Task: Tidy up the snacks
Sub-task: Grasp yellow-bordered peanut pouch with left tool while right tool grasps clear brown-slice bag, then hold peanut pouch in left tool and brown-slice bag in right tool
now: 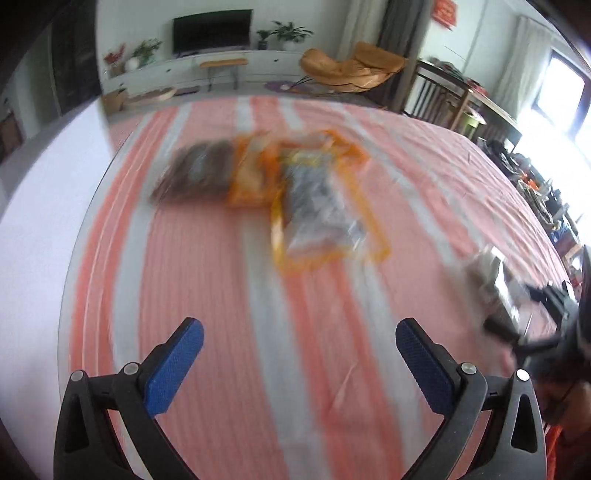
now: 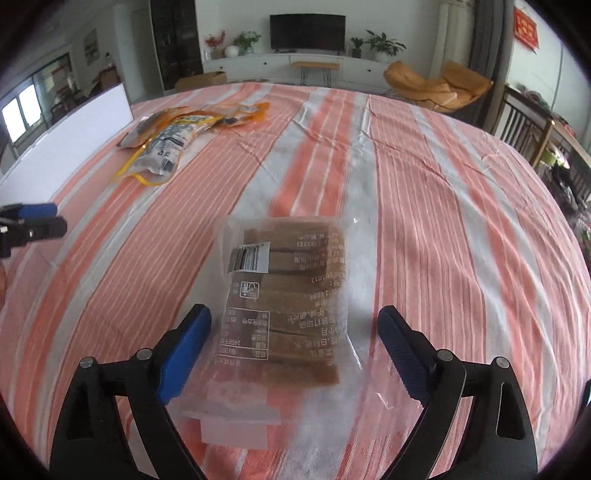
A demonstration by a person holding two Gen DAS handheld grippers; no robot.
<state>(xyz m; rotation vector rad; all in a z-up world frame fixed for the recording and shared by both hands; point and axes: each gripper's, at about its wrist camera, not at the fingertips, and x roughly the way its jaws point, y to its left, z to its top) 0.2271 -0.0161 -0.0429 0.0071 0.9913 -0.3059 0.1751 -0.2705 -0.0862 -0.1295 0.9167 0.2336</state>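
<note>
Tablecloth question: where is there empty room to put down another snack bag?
The striped tablecloth is bare all along the right, from the clear bag of brown slices to the far edge. The middle strip between that bag and the pile of orange-trimmed snack bags is free too. The far left corner is crowded by the pile, beside the white board.

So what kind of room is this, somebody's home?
Most likely a home living room: a television on a low white cabinet, potted plants, an orange lounge chair, and a striped tablecloth.
</note>
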